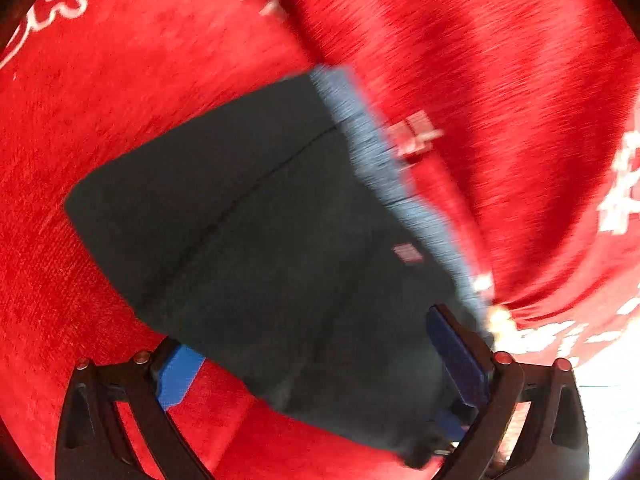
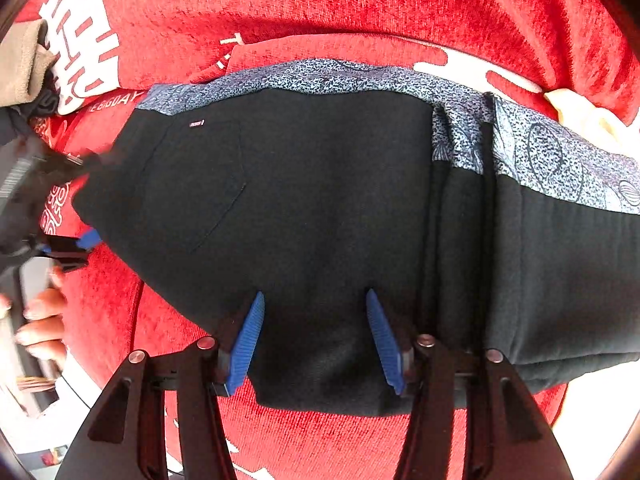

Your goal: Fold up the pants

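The right gripper (image 2: 314, 340) stands open, its 2 blue ribbed fingers (image 2: 247, 344) spread apart and resting on the near edge of the pants (image 2: 304, 208), with dark cloth between them but not pinched. The left gripper (image 1: 320, 364) is also open wide: 1 blue pad lies on the red cloth at the left, the other sits against the right corner of the pants, and the garment's near edge lies across the gap. From the right wrist view the left gripper (image 2: 76, 246) shows at the pants' left end, held by a person's hand (image 2: 40, 320).

The pants are black, folded into a flat, roughly rectangular bundle, lying on a red velvety blanket (image 2: 360, 4) printed with white characters. A speckled blue-grey waistband (image 2: 320, 78) runs along the far edge, carrying faint dark oval outlines at the right. A curved pocket seam crosses the left half, and a small pinkish label (image 2: 197, 123) sits near the waistband. At the right, vertical folds stack several layers. The left wrist view is motion-blurred, though the seam and label (image 1: 407, 253) remain readable.

A beige cloth (image 2: 22, 64) lies at the far left.
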Available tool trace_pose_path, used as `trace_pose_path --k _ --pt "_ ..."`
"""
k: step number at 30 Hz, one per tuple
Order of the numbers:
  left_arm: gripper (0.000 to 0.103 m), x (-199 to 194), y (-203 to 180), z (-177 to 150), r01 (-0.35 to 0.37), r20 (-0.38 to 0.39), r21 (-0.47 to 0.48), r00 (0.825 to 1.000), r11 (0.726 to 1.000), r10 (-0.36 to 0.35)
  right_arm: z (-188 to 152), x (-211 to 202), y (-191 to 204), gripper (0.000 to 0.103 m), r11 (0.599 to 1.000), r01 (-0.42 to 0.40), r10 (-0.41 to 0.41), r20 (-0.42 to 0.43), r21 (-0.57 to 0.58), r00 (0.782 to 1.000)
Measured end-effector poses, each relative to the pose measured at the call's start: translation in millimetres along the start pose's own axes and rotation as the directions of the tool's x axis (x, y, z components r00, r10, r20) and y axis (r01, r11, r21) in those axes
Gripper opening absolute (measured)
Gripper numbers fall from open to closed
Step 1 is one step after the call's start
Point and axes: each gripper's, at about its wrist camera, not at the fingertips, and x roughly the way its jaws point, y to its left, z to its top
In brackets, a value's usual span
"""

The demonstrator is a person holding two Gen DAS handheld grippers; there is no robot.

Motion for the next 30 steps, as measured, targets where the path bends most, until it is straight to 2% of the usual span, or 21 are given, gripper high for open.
trace_pose_path --k 1,2,3,4,6,7,8,9,10,11,12,14,15,17,18,19,24,27,28,29,30 --pt "0.093 -1.7 -2.9 -0.2 -0.006 0.016 -0.001 1.000 1.000 0.006 -0.1 -0.5 0.2 0.059 1.000 -0.003 0.003 0.002 -0.004 1.000" --pt "0.075 -4.0 -9.7 -1.2 -0.062 0.041 0.012 0.997 0.998 0.061 0.2 -1.4 0.6 0.059 1.000 -0.005 0.005 0.002 -0.005 1.000" --pt "0.060 -2.8 -16.7 -1.8 -0.150 0.051 0.050 0.988 0.987 0.148 1.0 -2.4 0.9 0.059 1.000 -0.007 0.007 -0.001 -0.006 1.000" --pt "0.037 -0.4 -22.2 -2.4 -0.244 0.063 0.092 0.969 0.965 0.238 3.9 -5.0 0.7 0.059 1.000 -0.010 0.010 -0.018 -0.004 1.000" --pt "0.033 -0.5 -36.5 -6.8 -0.305 0.106 0.181 0.951 0.935 0.289 11.1 -13.7 -0.3 0.060 0.999 -0.033 0.033 -0.038 0.011 0.999" --pt "0.031 -1.3 -48.3 -11.4 -0.347 0.144 0.246 0.936 0.905 0.320 18.2 -26.9 -1.8 0.060 0.998 -0.064 0.065 -0.022 0.025 0.998" --pt "0.030 -2.0 -66.2 -20.2 -0.413 0.213 0.345 0.909 0.843 0.358 23.7 -35.8 -2.0 0.060 0.996 -0.082 0.082 -0.008 0.027 0.997" --pt "0.030 -2.0 -83.3 -31.8 -0.473 0.291 0.434 0.879 0.767 0.378 33.0 -47.2 -2.1 0.062 0.994 -0.109 0.109 0.006 0.028 0.994" --pt "0.030 -0.9 -94.9 -42.0 -0.515 0.347 0.492 0.855 0.702 0.385 48.6 -59.8 -0.8 0.072 0.987 -0.160 0.160 0.009 0.029 0.987" --pt "0.030 1.8 -106.3 -54.2 -0.556 0.405 0.551 0.830 0.622 0.383 62.3 -67.0 1.4 0.082 0.978 -0.205 0.205 0.003 0.031 0.979" --pt "0.030 4.9 -114.0 -63.8 -0.587 0.450 0.594 0.809 0.551 0.377 74.2 -71.5 4.6 0.083 0.970 -0.240 0.240 -0.004 0.032 0.971" --pt "0.030 8.8 -119.8 -72.2 -0.614 0.491 0.633 0.789 0.472 0.369 108.2 -77.6 20.6 0.083 0.946 -0.323 0.323 -0.046 0.012 0.945" --pt "0.030 9.1 -120.4 -73.8 -0.617 0.498 0.641 0.787 0.456 0.365 123.8 -75.7 32.5 0.083 0.934 -0.356 0.355 -0.084 -0.005 0.931" --pt "0.030 7.4 -118.6 -73.3 -0.618 0.499 0.647 0.786 0.447 0.365 152.5 -61.8 61.5 0.083 0.910 -0.414 0.404 -0.181 -0.022 0.897" --pt "0.030 6.3 -117.3 -72.6 -0.618 0.498 0.649 0.786 0.444 0.367 166.1 -48.3 81.0 0.083 0.897 -0.442 0.422 -0.248 -0.027 0.872" --pt "0.030 6.5 -117.0 -71.2 -0.618 0.497 0.650 0.786 0.442 0.368 173.4 -38.0 99.8 0.083 0.890 -0.453 0.423 -0.291 -0.044 0.858" --pt "0.030 2.8 -111.6 -76.7 -0.622 0.506 0.662 0.782 0.417 0.364 182.4 8.9 169.3 0.083 0.882 -0.442 0.337 -0.436 -0.166 0.835" --pt "0.030 1.8 -111.4 -77.9 -0.626 0.509 0.661 0.780 0.414 0.365 180.8 37.9 184.9 0.079 0.909 -0.354 0.208 -0.497 -0.219 0.842" --pt "0.030 1.6 -112.1 -77.6 -0.625 0.507 0.661 0.780 0.415 0.367 178.9 45.6 182.9 0.041 0.918 -0.332 0.186 -0.506 -0.216 0.842" --pt "0.030 1.8 -114.2 -78.4 -0.620 0.495 0.664 0.783 0.419 0.376 178.4 46.2 177.6 0.019 0.922 -0.338 0.203 -0.504 -0.191 0.839" --pt "0.030 -0.8 -117.4 -80.2 -0.617 0.495 0.664 0.786 0.422 0.370 177.4 41.5 170.4 0.019 0.927 -0.331 0.211 -0.483 -0.177 0.850"
